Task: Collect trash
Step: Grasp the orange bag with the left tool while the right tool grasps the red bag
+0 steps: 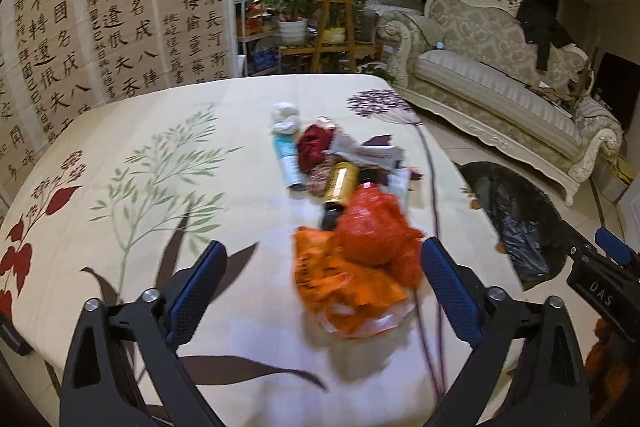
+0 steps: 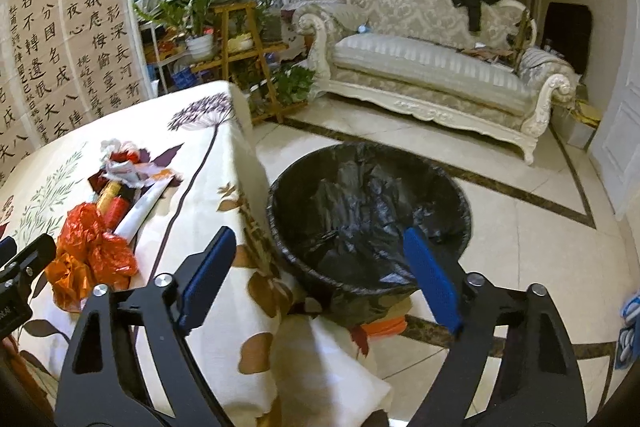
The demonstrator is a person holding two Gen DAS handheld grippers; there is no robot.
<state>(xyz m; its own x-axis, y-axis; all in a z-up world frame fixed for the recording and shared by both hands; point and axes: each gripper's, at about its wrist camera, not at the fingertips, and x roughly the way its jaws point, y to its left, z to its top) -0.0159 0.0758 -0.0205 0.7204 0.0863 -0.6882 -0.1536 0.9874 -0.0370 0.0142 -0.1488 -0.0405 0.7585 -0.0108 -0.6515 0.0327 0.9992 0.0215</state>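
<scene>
A heap of trash lies on the flowered tablecloth (image 1: 140, 155): a crumpled orange-red plastic bag (image 1: 356, 259), a gold can (image 1: 340, 183), a pale blue tube (image 1: 286, 159), a dark red wrapper (image 1: 314, 143), torn paper (image 1: 368, 151) and a white wad (image 1: 285, 117). My left gripper (image 1: 322, 267) stands open, the orange bag lying between its blue pads, apart from both. My right gripper (image 2: 320, 259) is open over the table's edge, in front of a bin lined with a black bag (image 2: 368, 211). The orange bag (image 2: 94, 251) lies to its left.
The bin (image 1: 516, 223) stands on the tiled floor just right of the table. A cream sofa (image 2: 432, 67) sits beyond it, plants on a wooden stand (image 2: 240, 39) at the back, and a calligraphy screen (image 1: 100, 19) to the left.
</scene>
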